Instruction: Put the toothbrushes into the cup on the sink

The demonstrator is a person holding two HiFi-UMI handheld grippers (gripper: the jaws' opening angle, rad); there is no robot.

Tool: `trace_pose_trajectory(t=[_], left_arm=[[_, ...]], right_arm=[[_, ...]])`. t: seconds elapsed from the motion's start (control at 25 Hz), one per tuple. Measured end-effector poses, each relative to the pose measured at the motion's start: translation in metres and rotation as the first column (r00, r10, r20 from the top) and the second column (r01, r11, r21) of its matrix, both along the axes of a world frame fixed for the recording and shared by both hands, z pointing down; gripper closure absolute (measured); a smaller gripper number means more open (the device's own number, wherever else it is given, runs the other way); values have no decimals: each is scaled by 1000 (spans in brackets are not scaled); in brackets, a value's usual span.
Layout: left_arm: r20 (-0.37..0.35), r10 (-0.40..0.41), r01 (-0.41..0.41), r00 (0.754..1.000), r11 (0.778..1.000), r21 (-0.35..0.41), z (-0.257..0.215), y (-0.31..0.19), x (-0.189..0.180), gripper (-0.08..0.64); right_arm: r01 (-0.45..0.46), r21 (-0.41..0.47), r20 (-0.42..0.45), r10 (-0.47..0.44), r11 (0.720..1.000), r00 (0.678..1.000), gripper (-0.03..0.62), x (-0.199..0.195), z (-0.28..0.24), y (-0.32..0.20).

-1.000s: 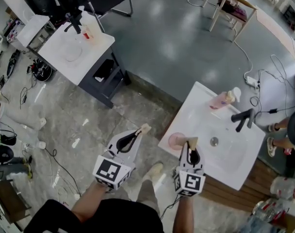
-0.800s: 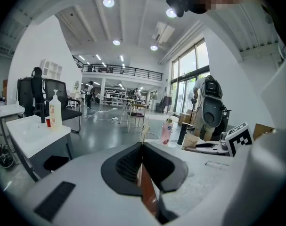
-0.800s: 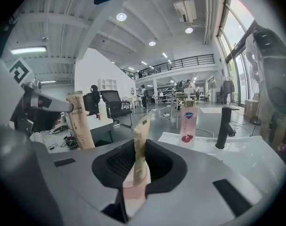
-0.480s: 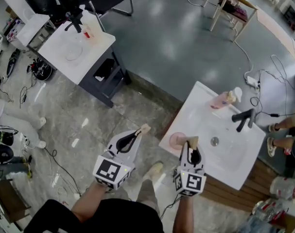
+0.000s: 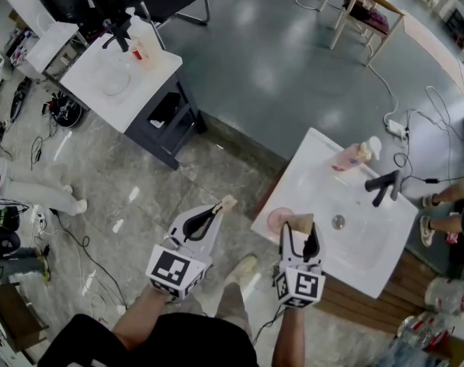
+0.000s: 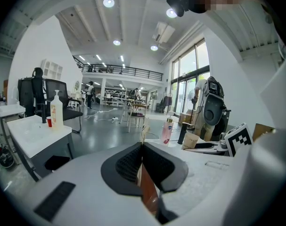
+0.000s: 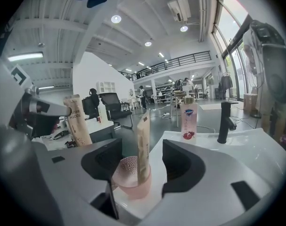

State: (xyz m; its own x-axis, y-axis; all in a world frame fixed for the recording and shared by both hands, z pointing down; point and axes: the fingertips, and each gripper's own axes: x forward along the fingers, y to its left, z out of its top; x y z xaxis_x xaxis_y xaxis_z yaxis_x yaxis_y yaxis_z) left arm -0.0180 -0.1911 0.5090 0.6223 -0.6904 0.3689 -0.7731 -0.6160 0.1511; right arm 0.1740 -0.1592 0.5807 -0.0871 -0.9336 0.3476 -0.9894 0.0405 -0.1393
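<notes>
Right gripper point(image 7: 142, 161), jaws just opened wide, straddles the boxed toothbrush point(image 7: 143, 145) standing free in the pink cup point(image 7: 126, 180) on the sink point(image 5: 369, 258). Left gripper point(image 6: 142, 147) clamps a second toothbrush point(image 6: 146, 192).

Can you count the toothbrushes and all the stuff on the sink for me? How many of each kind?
Pink plastic cup: 1
Tan boxed toothbrushes: 2 (one standing in the cup, one clamped in the left gripper)
Pink pump soap bottle: 1
Black tap: 1
Total: 5
</notes>
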Motion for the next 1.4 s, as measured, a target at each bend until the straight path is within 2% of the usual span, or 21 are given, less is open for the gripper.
trace_pose_trajectory(t=[0.52,0.68,0.96,1.4], left_arm=[[-25,29,-27,999,996,85,-24,3,-2,555],[-41,42,-40,998,997,68,-41,10,-1,557],[-68,119,-106,991,979,173,-81,23,11,557],[-90,239,-213,967,948,236,-117,54,25,557]], right_arm=[[-21,41,-33,22,999,999,336,-1,-28,7],[-41,71,-49,44,997,998,348,-1,-49,15],[-109,139,-73,120,984,990,391,6,-87,47],[-210,214,-103,236,954,966,500,4,-134,102]])
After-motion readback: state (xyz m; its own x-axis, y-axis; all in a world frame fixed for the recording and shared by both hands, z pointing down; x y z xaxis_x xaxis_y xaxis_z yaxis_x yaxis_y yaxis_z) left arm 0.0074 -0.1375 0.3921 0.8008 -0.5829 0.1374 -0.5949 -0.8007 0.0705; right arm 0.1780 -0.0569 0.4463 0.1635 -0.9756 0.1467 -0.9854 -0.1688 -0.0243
